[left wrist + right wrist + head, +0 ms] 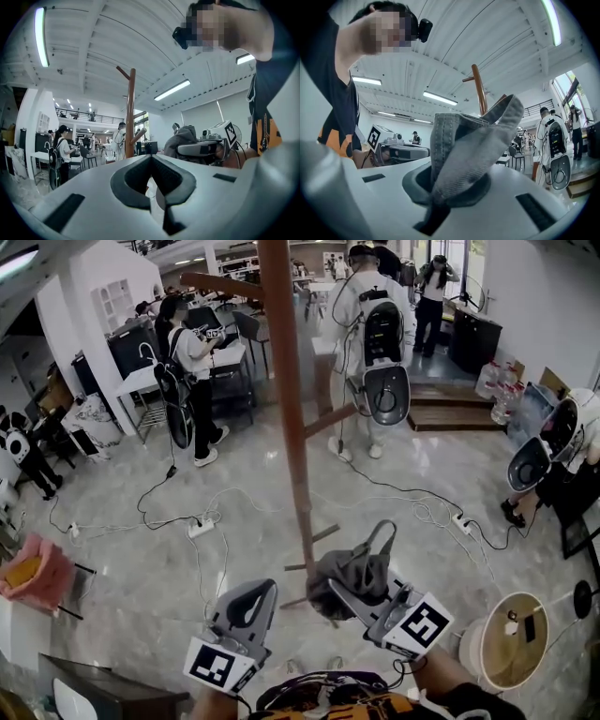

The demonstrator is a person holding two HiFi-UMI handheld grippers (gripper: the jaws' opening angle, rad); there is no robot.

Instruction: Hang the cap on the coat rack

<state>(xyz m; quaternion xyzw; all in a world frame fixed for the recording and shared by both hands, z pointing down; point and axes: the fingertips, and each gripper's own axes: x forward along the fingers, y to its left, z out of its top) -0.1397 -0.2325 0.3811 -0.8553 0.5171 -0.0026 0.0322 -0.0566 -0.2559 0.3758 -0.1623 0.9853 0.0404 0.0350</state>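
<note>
**Operator:** Status of the hanging step?

**Inspector:** Not done. The grey denim cap (468,140) is pinched by a fold of its cloth between the jaws of the right gripper (339,589), which are pressed nearly together on it. The rest of the cap stands up ahead of those jaws. No peg carries it.

**Operator:** And the left gripper (255,592)?

**Inspector:** Jaws pressed together, with nothing between them.

**Operator:** Target?

**Inspector:** The brown wooden coat rack (286,381), a round pole with angled pegs (330,418), stands ahead of both jaws, apart from the cap. As judged, what remains is to lift the cap to a peg, seat it and release.

**Operator:** Materials?

**Inspector:** The cap is soft woven cloth with stitched seams. It is limp and creased, with a strap loop. The pegs are smooth, rigid and round-ended.
</note>
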